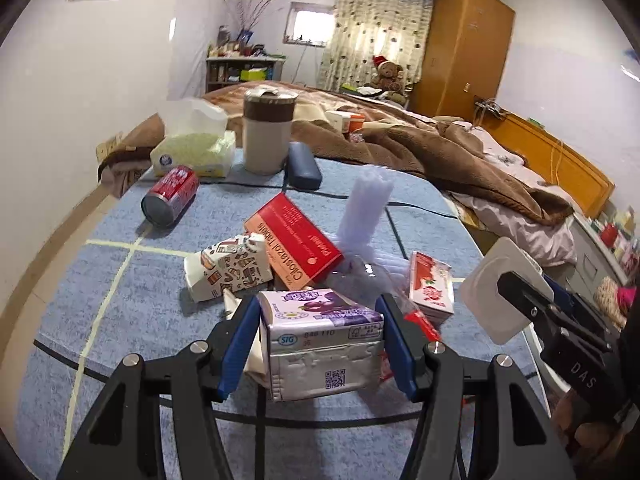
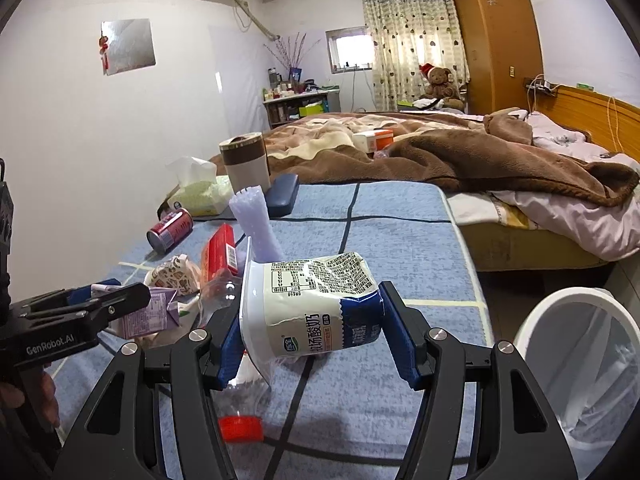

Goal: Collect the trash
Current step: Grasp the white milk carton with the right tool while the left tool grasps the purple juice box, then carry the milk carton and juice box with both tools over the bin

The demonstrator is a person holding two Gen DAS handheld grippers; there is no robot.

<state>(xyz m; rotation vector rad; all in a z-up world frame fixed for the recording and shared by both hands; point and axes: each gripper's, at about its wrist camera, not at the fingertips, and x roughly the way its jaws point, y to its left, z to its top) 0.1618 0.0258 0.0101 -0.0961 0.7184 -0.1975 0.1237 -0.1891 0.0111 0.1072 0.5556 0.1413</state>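
My left gripper (image 1: 318, 320) is shut on a purple and silver drink carton (image 1: 320, 344), held just above the blue cloth. In the right wrist view my right gripper (image 2: 310, 308) is shut on a white and blue yogurt cup (image 2: 312, 304), which lies sideways between the blue pads. The left gripper (image 2: 132, 296) also shows there at the left, with the purple carton (image 2: 148, 314) in it. More trash lies on the cloth: a red can (image 1: 170, 196), a red medicine box (image 1: 296, 240), a patterned carton (image 1: 228, 268), a red juice carton (image 1: 430, 284) and a clear bottle with a red cap (image 2: 240, 428).
A white bin (image 2: 580, 360) with a plastic liner stands on the floor at the right, past the cloth's edge. A tissue pack (image 1: 196, 152), a tall mug (image 1: 266, 132), a dark glasses case (image 1: 304, 166) and a bundle of pale straws (image 1: 366, 208) stand further back. A bed with a brown blanket (image 2: 460, 160) lies behind.
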